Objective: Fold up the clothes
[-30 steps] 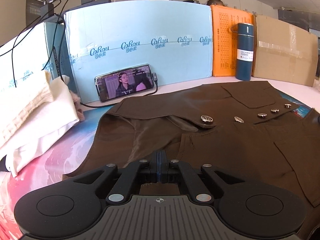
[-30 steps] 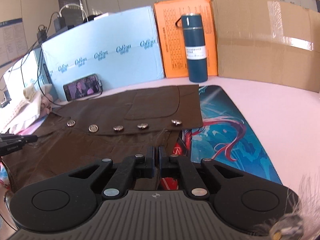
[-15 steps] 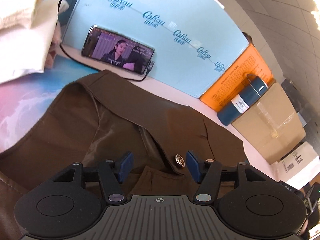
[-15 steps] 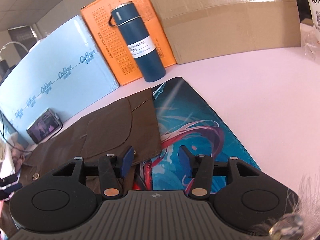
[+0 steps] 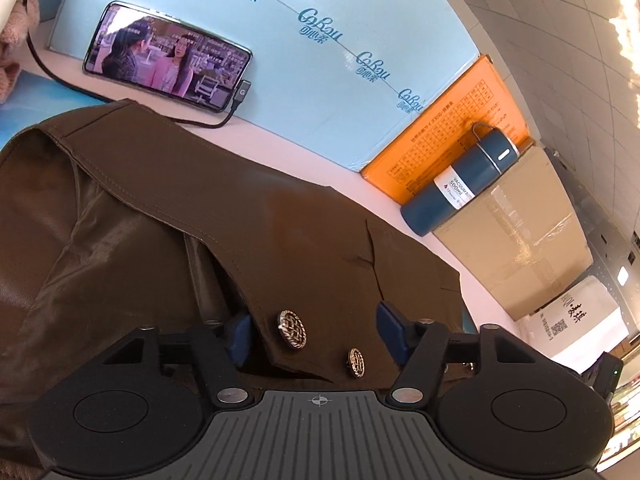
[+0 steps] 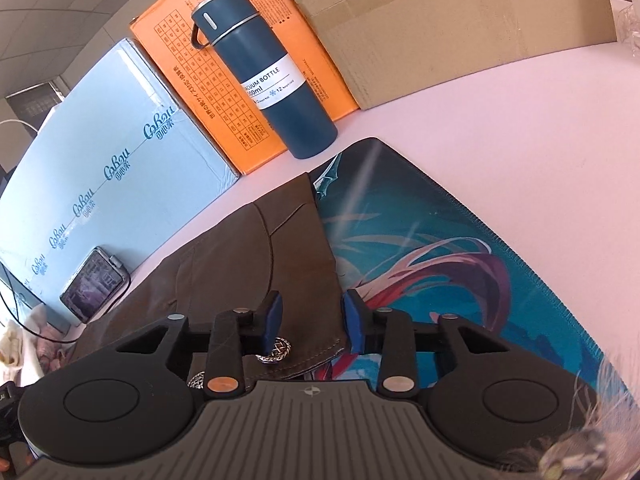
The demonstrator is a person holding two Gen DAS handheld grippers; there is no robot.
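Brown vest [image 5: 280, 232] spread on the patterned mat [image 6: 460, 248]. Left gripper [image 5: 316, 334] straddles the buttoned front edge (two metal buttons [image 5: 293, 329] between its closing jaws, pads apart from cloth). Right gripper [image 6: 312, 320], likewise closing, brackets the hem corner.

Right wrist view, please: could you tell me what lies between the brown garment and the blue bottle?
Only a short bare strip of pale table separates the brown garment from the blue bottle, seen in the right wrist view.
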